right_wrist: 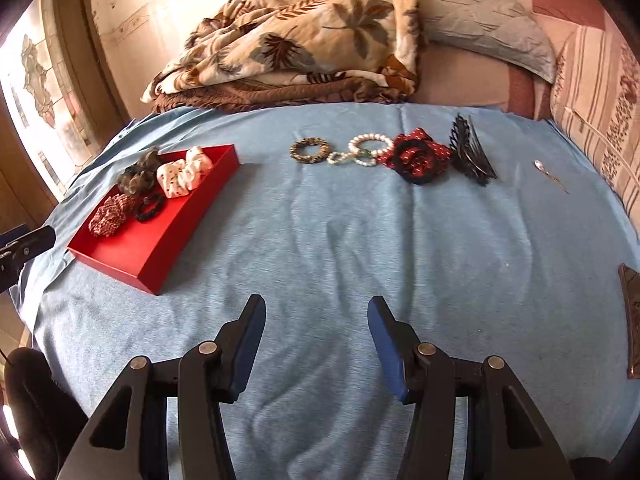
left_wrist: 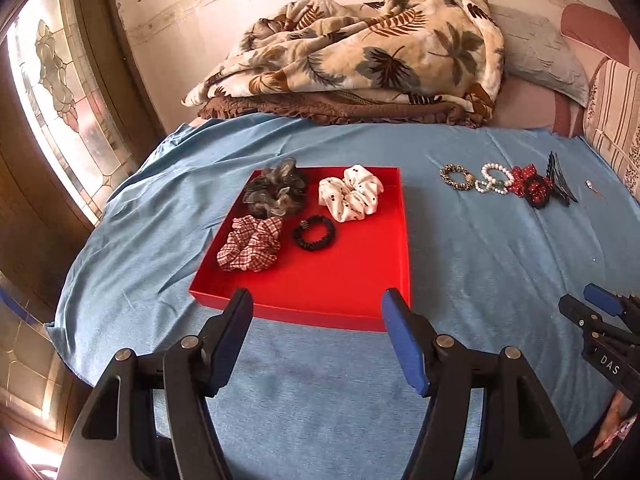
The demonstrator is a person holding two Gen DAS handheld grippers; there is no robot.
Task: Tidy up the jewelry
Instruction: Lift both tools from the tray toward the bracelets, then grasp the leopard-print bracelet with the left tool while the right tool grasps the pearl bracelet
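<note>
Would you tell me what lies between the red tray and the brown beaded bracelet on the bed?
Only bare blue bedsheet separates the red tray from the brown beaded bracelet; the right wrist view shows it best.

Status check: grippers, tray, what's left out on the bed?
Left gripper and right gripper open, empty. Four scrunchies in red tray. Bracelets, red bow, black clip on blue sheet. Path clear.

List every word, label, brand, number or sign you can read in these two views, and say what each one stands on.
"DAS" – white letters on the black body of the right gripper, seen at the right edge of the left wrist view.
No other text is readable. The red tray, the scrunchies and the bracelets show no lettering. The dark flat object at the right edge of the right wrist view bears a pattern too blurred to read.
</note>
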